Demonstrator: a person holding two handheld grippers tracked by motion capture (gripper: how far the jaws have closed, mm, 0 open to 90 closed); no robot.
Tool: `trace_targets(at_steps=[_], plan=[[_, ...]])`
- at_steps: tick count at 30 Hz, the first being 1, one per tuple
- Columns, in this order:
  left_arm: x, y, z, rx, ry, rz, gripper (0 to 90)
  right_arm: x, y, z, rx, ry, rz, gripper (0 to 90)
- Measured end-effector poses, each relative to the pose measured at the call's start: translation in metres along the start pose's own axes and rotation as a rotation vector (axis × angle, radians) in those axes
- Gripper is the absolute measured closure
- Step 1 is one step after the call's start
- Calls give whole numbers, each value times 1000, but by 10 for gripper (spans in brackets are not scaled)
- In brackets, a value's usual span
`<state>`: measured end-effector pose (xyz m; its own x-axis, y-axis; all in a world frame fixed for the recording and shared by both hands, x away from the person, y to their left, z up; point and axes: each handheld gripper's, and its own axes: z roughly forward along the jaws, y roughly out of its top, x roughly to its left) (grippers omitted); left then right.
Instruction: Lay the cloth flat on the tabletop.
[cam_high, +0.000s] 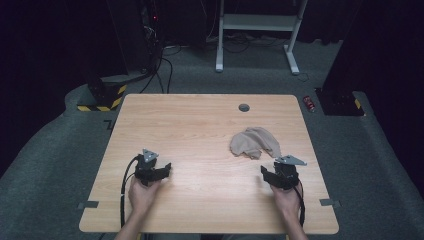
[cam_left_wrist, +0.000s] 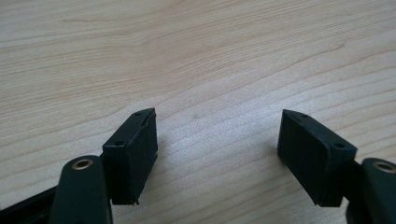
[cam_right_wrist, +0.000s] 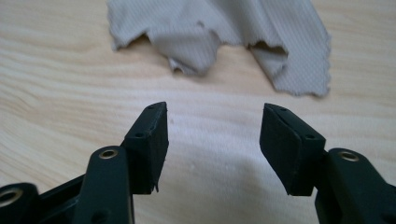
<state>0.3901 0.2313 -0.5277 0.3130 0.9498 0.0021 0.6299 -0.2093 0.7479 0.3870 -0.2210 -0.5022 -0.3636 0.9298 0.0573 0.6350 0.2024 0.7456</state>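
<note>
Cloth, beige and crumpled, lies on the table right of centre, just beyond the right gripper, whose jaws gape wide and empty, aimed at its near edge, seemingly ready to pinch it. Left gripper, likewise spread and empty, rests well apart over bare wood.

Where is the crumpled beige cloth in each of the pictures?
High view: the cloth lies right of the middle of the table, just beyond the right gripper.
Right gripper view: it runs along the top, ahead of the open jaws.
Left gripper view: bare wood lies ahead of the left gripper.
Shared landmark: the pale wood grain of the tabletop.
</note>
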Motion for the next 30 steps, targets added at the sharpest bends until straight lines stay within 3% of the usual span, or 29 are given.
trace_targets(at_steps=[10,18,26,30], plan=[[0,0,0,0,0,-1,289,2,16,15,-7,33,-15,368],[0,0,0,-2,-1,-2,290,4,33,34,6,29,-23,326],[0,0,0,-2,-2,-5,290,8,49,57,15,41,19,308],[0,0,0,-2,-2,-6,290,9,51,69,49,32,24,293]])
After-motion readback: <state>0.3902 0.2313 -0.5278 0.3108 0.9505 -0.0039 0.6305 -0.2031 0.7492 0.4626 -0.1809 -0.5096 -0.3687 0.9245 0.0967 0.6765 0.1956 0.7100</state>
